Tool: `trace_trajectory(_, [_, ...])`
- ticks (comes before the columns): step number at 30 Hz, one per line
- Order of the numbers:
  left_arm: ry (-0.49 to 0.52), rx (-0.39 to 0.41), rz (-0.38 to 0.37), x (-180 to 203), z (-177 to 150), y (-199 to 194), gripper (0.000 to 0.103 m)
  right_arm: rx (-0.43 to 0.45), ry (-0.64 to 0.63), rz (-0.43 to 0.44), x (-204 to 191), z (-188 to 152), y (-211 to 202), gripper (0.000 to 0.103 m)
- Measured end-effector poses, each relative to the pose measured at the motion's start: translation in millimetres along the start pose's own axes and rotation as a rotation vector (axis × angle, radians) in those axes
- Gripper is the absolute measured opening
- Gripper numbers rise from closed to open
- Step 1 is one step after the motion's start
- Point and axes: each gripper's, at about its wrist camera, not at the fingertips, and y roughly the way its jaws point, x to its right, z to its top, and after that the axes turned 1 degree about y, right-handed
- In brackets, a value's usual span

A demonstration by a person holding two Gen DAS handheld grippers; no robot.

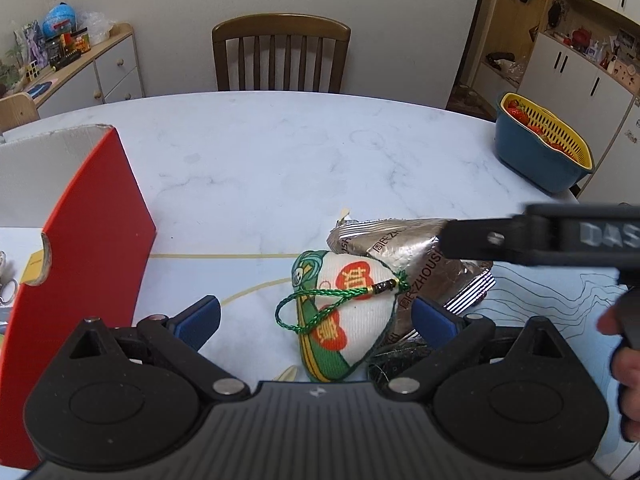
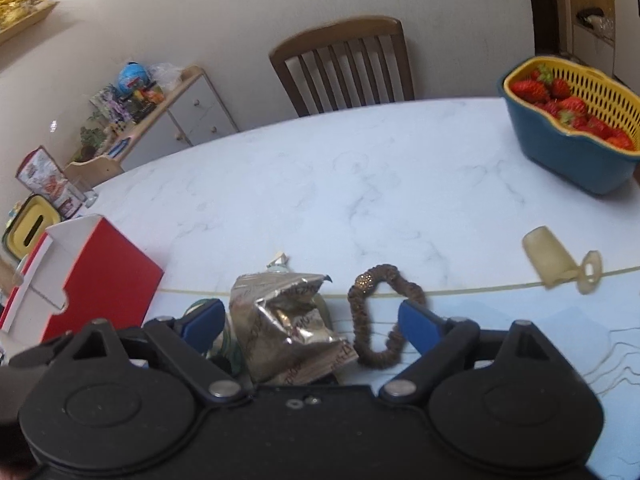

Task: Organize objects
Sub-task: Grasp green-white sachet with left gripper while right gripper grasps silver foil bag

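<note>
Both grippers are hovering low over the clutter near the front edge of the surface (image 2: 360, 184). Left gripper (image 1: 316, 316): jaws wide, nothing between the pads pressing yet; the knitted pouch (image 1: 352, 316) w/ its green cord (image 1: 320, 308) is sitting right in the gap, pads on either side but apart from it. Right gripper (image 2: 310, 326): jaws also wide, straddling the foil packet (image 2: 288, 332) and part of the brown scrunchie (image 2: 380, 320), gripping neither.

The foil packet is lying crumpled, partly over the pouch, so the two are touching. The red box (image 1: 84, 264) is standing open just to the left, looks like the likely drop spot, tho that's a guess.

How to do this well, imo: pick one item per gripper. Right side is bracketing two things, so it's worth shifting left to centre on the packet only, else the scrunchie is getting dragged along. Foil is slippery and crushes, so close on the thick folded middle, not a loose flap. Left side: go for the pouch body, not the cord, since a cord grab is leaving it swinging. Packet is overlapping the pouch, so lift the packet first, then the pouch.

Strawberry basket (image 2: 576, 120) and the clear cap (image 2: 548, 256) are well apart, no risk there.
</note>
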Motion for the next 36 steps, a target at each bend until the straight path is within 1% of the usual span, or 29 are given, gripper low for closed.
trace_trajectory(3, [-0.007,0.001,-0.010,-0.6,-0.6,1.9,0.102,-0.028,0.028,0.002,-1.9,3.4,13.2,0.089])
trace_trajectory(8, [-0.025,-0.010,-0.025,-2.4,-1.2,4.8,0.093,-0.055,0.050,0.007,-6.0,5.0,26.4,0.084])
trace_trajectory(10, [-0.033,-0.016,-0.030,-4.2,0.4,6.8,0.084,-0.066,0.060,0.014,-7.5,4.3,30.0,0.082])
trace_trajectory(12, [-0.038,-0.017,-0.041,-4.6,0.8,6.7,0.076,-0.079,0.073,0.023,-8.1,4.1,33.7,0.077])
trace_trajectory(14, [-0.041,-0.018,-0.051,-4.3,0.4,6.4,0.069,-0.090,0.085,0.026,-7.9,3.9,36.8,0.075])
trace_trajectory(16, [-0.044,-0.022,-0.060,-4.0,1.3,6.6,0.057,-0.088,0.094,0.028,-7.6,3.7,36.6,0.074])
trace_trajectory(18, [-0.047,-0.023,-0.070,-4.0,2.1,6.0,0.050,-0.082,0.093,0.026,-8.1,4.5,34.9,0.068])
trace_trajectory(19, [-0.046,-0.023,-0.072,-4.2,2.2,5.5,0.050,-0.078,0.094,0.027,-8.2,4.8,33.8,0.066])
trace_trajectory(20, [-0.046,-0.022,-0.072,-4.5,2.2,5.1,0.049,-0.077,0.095,0.029,-8.2,5.1,32.9,0.061])
trace_trajectory(21, [-0.047,-0.023,-0.070,-4.6,2.0,4.8,0.048,-0.076,0.095,0.033,-8.3,5.2,32.2,0.050])
trace_trajectory(22, [-0.046,-0.025,-0.070,-4.8,2.0,4.5,0.048,-0.076,0.099,0.048,-8.3,5.0,31.5,0.045])
trace_trajectory(23, [-0.044,-0.027,-0.069,-4.6,1.7,4.0,0.047,-0.074,0.100,0.053,-9.0,5.1,30.4,0.042])
trace_trajectory(28, [-0.052,-0.024,-0.074,-8.8,2.9,-4.5,0.047,-0.055,0.079,0.030,-14.8,3.3,23.8,0.037])
trace_trajectory(36, [-0.059,-0.012,-0.088,-16.1,8.9,-32.1,0.047,0.006,0.067,0.041,-24.4,3.4,-7.5,0.032])
